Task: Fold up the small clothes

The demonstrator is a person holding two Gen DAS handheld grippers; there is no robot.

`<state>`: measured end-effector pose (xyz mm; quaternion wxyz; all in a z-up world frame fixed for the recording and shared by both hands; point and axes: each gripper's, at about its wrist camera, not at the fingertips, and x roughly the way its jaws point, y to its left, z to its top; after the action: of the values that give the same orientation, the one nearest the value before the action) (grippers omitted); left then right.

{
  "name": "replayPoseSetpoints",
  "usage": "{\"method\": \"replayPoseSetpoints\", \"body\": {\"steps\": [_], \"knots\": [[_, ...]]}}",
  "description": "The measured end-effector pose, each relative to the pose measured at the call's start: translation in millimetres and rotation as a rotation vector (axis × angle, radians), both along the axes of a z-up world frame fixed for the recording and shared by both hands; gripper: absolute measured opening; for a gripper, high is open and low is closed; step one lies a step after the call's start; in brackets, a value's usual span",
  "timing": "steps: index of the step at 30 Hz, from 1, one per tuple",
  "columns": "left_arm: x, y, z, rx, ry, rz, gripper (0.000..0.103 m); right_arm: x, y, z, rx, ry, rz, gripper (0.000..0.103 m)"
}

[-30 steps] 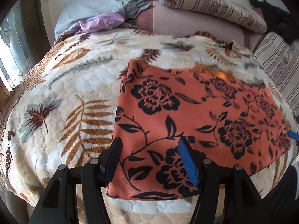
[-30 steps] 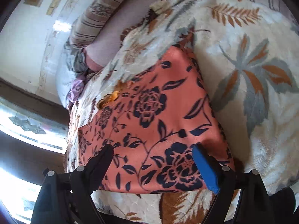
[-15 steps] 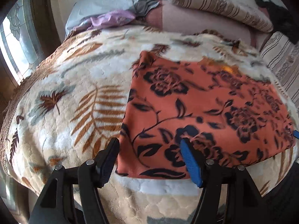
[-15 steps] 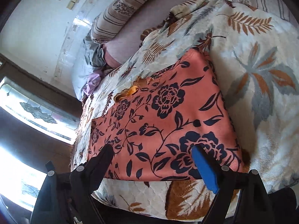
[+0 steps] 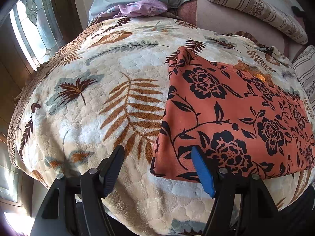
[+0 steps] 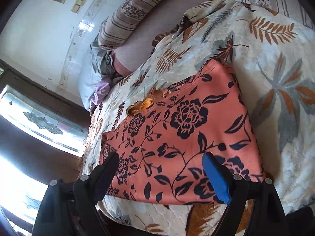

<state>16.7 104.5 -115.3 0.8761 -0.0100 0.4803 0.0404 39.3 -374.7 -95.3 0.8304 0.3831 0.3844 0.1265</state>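
Left wrist: left gripper [image 5: 157, 157] gapes wide over garment [image 5: 232, 118] corner, blanket [image 5: 88, 108] beside bare.

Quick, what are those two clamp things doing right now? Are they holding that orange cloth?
Left gripper: open, jaws have just been opening, holding nothing, near corner of the orange floral garment between them.
Right gripper: open, empty, above the garment.

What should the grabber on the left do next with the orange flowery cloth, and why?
Probably ease the left gripper down onto the near left corner of the orange flowered cloth and pinch it. Its jaws have just been opening, they straddle that corner with nothing gripped, and the cloth lies flat on the leaf-print blanket. The right gripper is open over the cloth too.
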Motion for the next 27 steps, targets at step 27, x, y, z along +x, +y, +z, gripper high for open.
{"method": "replayPoseSetpoints", "body": {"steps": [27], "knots": [[21.4, -18.9, 10.9, -0.010, -0.023, -0.020, 0.072, 2.1, 24.6, -51.1, -0.068, 0.171, 0.103, 0.088]]}}
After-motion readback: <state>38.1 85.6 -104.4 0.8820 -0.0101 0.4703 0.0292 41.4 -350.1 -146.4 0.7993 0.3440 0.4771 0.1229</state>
